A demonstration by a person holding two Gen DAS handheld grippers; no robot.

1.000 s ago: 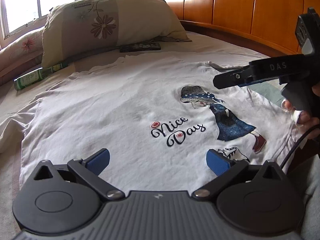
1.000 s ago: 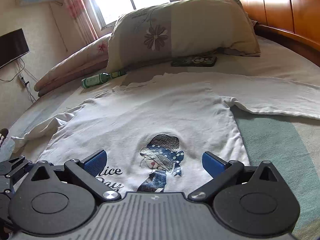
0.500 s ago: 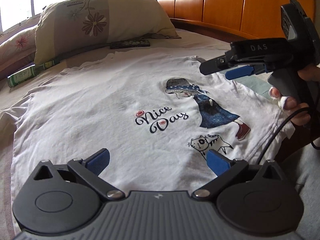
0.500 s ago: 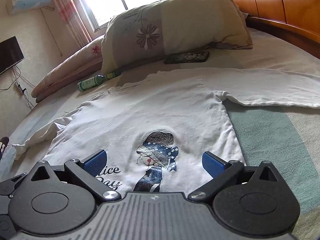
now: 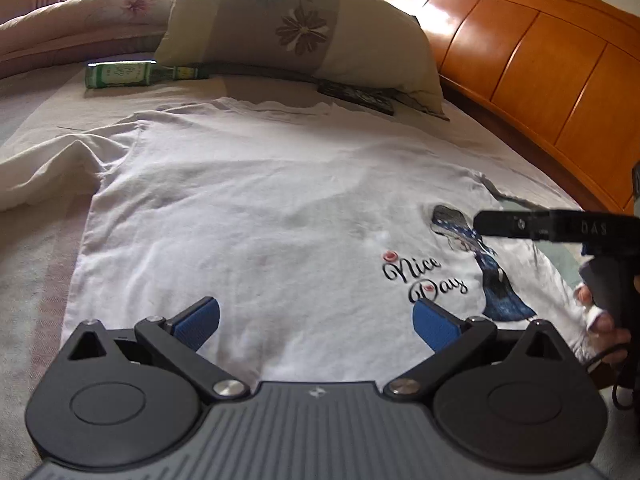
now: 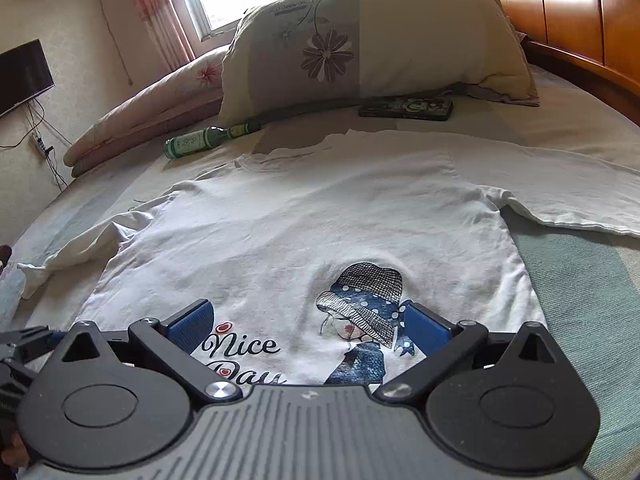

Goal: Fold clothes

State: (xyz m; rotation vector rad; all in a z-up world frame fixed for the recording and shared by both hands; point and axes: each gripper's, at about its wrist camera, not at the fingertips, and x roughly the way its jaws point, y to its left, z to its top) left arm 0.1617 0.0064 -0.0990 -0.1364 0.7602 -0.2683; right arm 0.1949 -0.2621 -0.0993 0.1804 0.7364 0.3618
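White long-sleeved printed cotton shirt [image 6: 304, 216] laid flat on bed [image 6: 580, 288]. Left gripper [image 5: 316, 320], right gripper [image 6: 306, 322] held above hem, seemingly untouching; jaws spread, empty.

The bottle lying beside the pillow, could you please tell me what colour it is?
The bottle is green with a pale label, clearest in the right wrist view.

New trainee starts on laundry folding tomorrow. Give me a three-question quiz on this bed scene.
1. True or false: the left gripper is shut on the white shirt.
2. What lies beside the pillow: A) green bottle, B) mug, C) shoe?
3. Fill in: the shirt's print reads "Nice ___".

Key: 1 false, both grippers (right gripper) are open and hold nothing; 2 A; 3 Day.
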